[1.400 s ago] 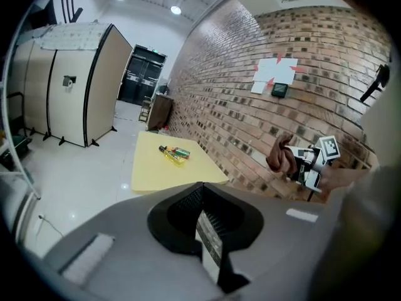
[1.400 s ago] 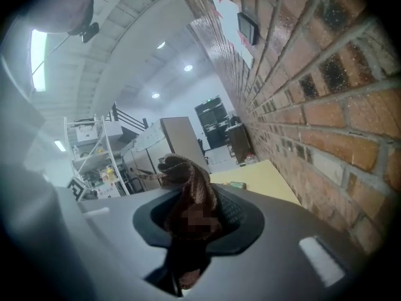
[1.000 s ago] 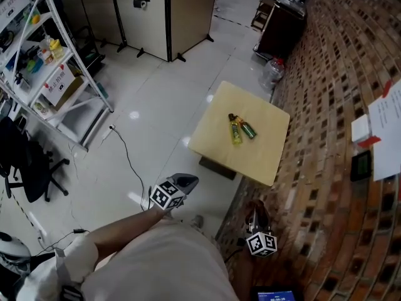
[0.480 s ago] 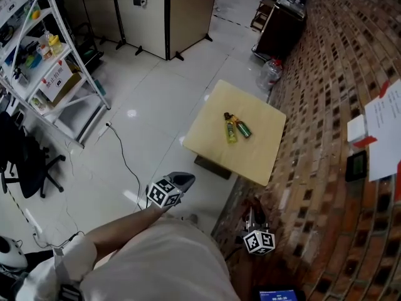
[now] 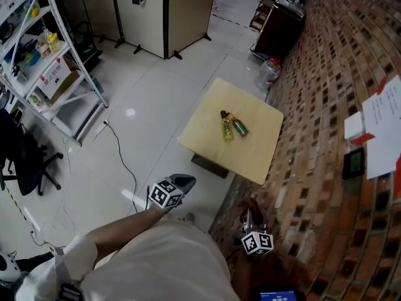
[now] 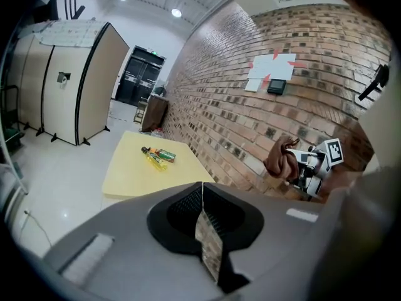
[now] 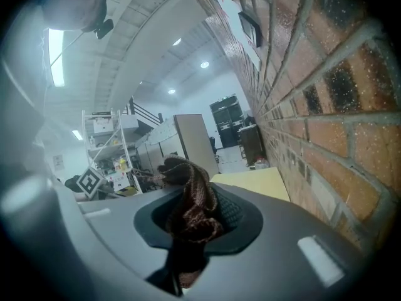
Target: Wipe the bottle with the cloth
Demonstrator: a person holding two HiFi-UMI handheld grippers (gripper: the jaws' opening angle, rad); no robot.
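Two bottles lie side by side on a small pale yellow table [image 5: 207, 137] [image 6: 128, 168]: a yellow one [image 5: 225, 128] [image 6: 152, 159] and a green one [image 5: 239, 127] [image 6: 165, 154]. My left gripper [image 5: 185, 180] [image 6: 202, 213] is shut and empty, well short of the table. My right gripper [image 5: 249, 213] [image 7: 188, 231] is shut on a brown cloth [image 7: 190, 205] [image 6: 283, 160], held close to the brick wall [image 5: 326, 187], also short of the table.
A white shelving rack [image 5: 44, 61] with boxes stands at the left, a black office chair [image 5: 19, 162] below it. A cable [image 5: 122, 162] runs over the white floor. Beige partition panels [image 5: 163, 11] and a dark cabinet [image 5: 279, 24] stand beyond the table. Papers [image 5: 379, 133] hang on the wall.
The view has shifted slightly, so the table and bottles sit a little further left and up in the picture. Both grippers hold about the same places.
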